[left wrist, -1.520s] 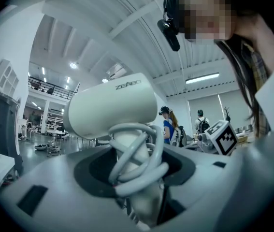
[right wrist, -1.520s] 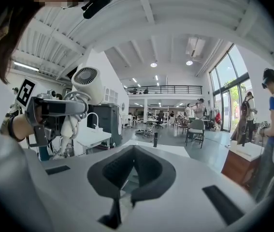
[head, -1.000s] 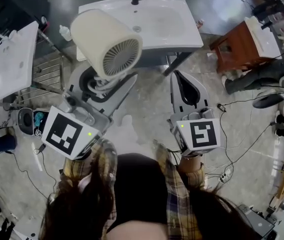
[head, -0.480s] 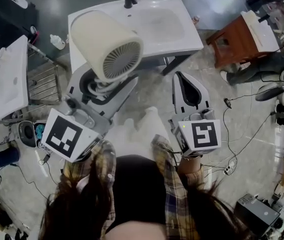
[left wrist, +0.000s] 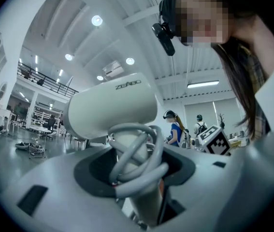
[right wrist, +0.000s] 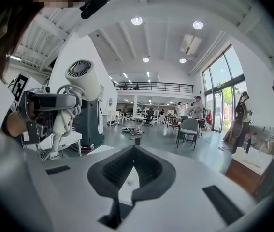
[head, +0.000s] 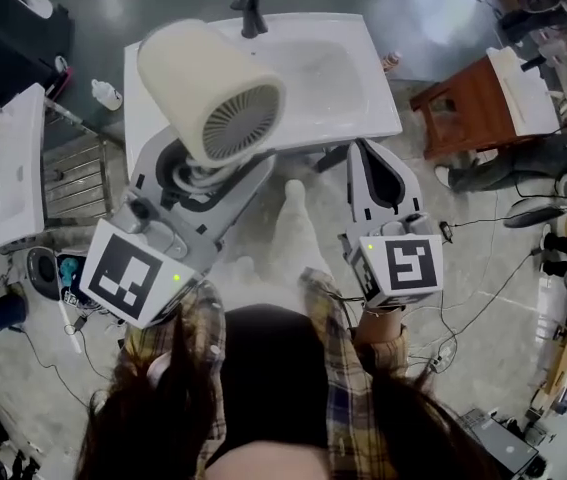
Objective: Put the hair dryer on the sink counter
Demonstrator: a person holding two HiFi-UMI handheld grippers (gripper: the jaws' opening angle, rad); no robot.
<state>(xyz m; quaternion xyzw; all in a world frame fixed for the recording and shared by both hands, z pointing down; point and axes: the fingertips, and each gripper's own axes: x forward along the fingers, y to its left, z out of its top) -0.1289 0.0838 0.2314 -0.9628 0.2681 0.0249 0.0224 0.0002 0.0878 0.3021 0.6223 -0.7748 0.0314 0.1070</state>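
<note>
The desk (head: pixel 373 108) is lying bare along its right strip and front edge, and the basin (head: pixel 328 63) is sitting empty at upper centre. The tap (head: pixel 250 8) is standing at the desk's far edge. The dryer (head: pixel 208 88), held in the left claw (head: pixel 203 168), is hanging over the desk's left part and hiding it. A rack (head: pixel 83 173) and a white board (head: pixel 3 168) are crowding the left. A wooden stand (head: pixel 473 98) is standing apart at right, floor showing between.
</note>
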